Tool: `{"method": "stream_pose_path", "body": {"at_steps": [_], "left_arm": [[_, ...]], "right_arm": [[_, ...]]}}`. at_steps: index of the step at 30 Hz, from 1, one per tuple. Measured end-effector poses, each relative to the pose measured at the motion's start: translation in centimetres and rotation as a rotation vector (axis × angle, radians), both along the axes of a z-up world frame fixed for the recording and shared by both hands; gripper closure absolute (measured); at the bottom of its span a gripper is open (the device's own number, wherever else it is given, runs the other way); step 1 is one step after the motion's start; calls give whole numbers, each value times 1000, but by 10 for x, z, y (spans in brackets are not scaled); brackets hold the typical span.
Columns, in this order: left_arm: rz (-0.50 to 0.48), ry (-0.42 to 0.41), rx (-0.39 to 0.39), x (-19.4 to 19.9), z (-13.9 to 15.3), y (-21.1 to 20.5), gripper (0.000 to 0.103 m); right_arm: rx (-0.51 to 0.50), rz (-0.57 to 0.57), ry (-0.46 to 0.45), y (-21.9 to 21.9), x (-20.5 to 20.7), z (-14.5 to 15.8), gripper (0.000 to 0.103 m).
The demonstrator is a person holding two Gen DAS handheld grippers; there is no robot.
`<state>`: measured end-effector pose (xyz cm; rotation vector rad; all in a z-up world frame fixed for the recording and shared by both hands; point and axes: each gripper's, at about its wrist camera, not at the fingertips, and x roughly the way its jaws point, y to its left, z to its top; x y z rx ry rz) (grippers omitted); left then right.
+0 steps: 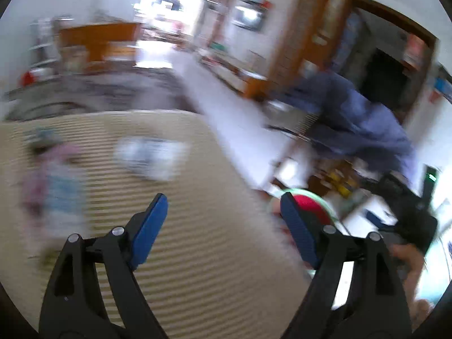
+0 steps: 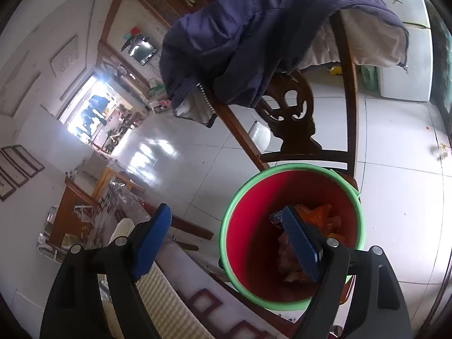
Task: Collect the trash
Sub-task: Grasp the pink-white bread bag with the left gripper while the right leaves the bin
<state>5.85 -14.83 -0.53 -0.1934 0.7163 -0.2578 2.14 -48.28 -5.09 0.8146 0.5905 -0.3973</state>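
Tongs, right (image 2: 227, 226), gape empty above the red bucket (image 2: 254, 226), seemingly for dropping trash; left tongs (image 1: 223, 212) gape empty too.

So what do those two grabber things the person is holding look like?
Both look the same. The left gripper has two black plastic arms shaped like tongs, each with round silver bolts at the joints and a flat blue ribbed pad at the tip. The right gripper has the same black frame, silver bolts and blue ridged pads. No cables or sleeves show.
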Motion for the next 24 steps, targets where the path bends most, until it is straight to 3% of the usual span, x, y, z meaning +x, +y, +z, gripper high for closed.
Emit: {"method": "stream_pose_path", "body": {"at_steps": [5, 7, 9, 12, 15, 16, 17, 24], "left_arm": [[316, 65, 6, -10, -13, 113, 24], [449, 146, -59, -12, -29, 161, 24], [509, 219, -134, -10, -46, 190, 24], [508, 292, -194, -1, -65, 205, 24], [499, 331, -174, 13, -77, 205, 24], [494, 342, -165, 18, -80, 206, 26], [477, 359, -166, 21, -84, 205, 49], [380, 338, -182, -5, -69, 205, 53]], "right_arm": [[-19, 64, 15, 15, 10, 2, 23], [-54, 82, 15, 23, 12, 6, 23], [-84, 93, 16, 30, 13, 9, 23], [-120, 104, 25, 36, 15, 10, 23], [-151, 102, 35, 39, 16, 11, 23], [-159, 103, 38, 39, 17, 10, 23], [-170, 105, 43, 40, 18, 11, 23], [-236, 145, 73, 52, 25, 12, 23]]}}
